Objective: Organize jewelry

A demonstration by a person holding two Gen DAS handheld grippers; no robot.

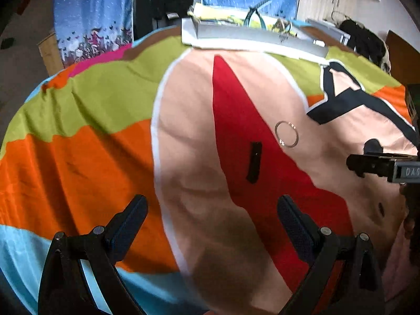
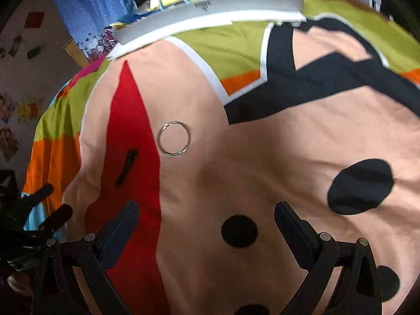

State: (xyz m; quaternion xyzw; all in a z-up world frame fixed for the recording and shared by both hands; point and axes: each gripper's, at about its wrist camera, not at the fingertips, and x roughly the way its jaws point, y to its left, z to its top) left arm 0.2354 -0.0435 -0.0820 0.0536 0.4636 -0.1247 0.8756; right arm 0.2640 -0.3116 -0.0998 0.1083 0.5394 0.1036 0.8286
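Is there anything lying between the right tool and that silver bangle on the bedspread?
Nothing visible does. The right tool is open above bare peach fabric of the bedspread, and the silver bangle lies flat ahead, to its left. The small black clip sits further left on the red patch, off that path.

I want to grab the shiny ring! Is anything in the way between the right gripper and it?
No, just bare printed cloth between the open right gripper and the ring, in the right wrist view.
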